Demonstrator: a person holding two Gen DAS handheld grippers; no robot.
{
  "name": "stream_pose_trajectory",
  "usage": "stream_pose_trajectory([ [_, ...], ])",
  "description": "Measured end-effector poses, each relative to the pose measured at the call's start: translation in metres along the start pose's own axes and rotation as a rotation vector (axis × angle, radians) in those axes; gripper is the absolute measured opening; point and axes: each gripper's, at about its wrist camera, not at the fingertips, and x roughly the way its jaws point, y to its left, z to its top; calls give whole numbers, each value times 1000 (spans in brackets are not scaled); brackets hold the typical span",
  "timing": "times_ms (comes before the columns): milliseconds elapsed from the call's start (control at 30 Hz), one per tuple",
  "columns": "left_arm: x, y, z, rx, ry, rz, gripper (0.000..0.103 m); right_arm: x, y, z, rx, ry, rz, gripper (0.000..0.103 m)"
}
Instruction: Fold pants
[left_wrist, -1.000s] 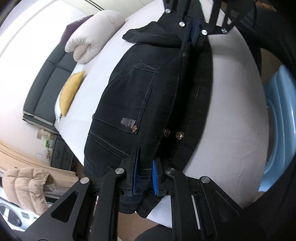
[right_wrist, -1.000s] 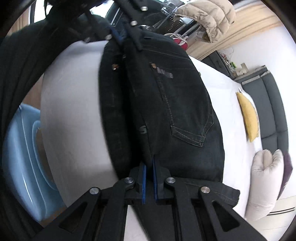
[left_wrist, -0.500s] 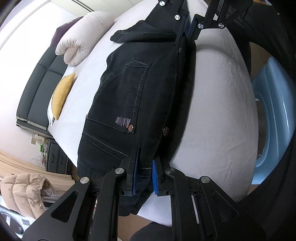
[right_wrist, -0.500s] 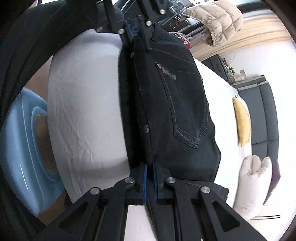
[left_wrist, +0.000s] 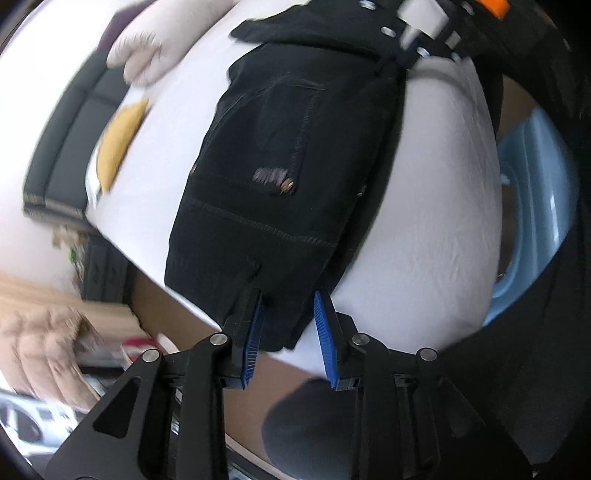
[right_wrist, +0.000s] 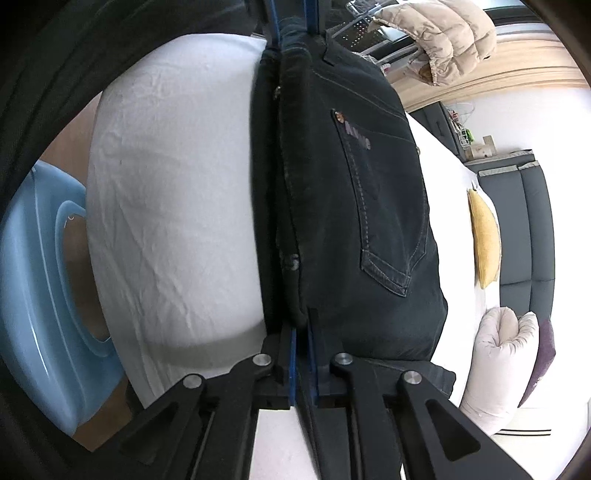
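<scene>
1. The biggest thing is the bed (right_wrist: 173, 206). There is one, with a white sheet, and it fills the middle of both views.
2. Next are the pants (left_wrist: 280, 177). There is one dark pair, folded in half the long way, lying flat on the bed in the middle of the frame, with one back pocket facing up.
3. What just changed: half a second ago my left tool (left_wrist: 288, 325) was pinched on the waist end. Now its two blue pads stand wide apart at the bottom of the frame, and the cloth lies loose between them. I think this end is now set down.
4. My right tool (right_wrist: 302, 332) is closed on the folded edge of the pants at the bottom middle of its view, just as it was half a second ago. I count two tools.
5. This tells me the long fold is done. I think the right end gets let go next, then comes a fold across.
6. Smaller things: one blue plastic tub (right_wrist: 40, 295) at the left edge, one puffy tan jacket (right_wrist: 439, 37) at the upper right, one rolled white blanket (right_wrist: 498, 365) at the lower right, and one yellow cushion (right_wrist: 484, 243) at the right.
</scene>
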Motion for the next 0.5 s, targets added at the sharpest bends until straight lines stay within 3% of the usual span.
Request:
stream_pose_trajectory([
  [200,-15,29,43,-260,-137,-65,27,0,4,2,15,-2,-12,9],
  [367,12,35,93,-453,-203,-174,27,0,6,2,38,-6,-27,10],
  [433,35,36,105,-537,-176,-223,27,0,7,0,54,-14,-38,10],
  [500,62,32,106,-620,-93,-263,27,0,8,-1,69,-22,-48,10],
])
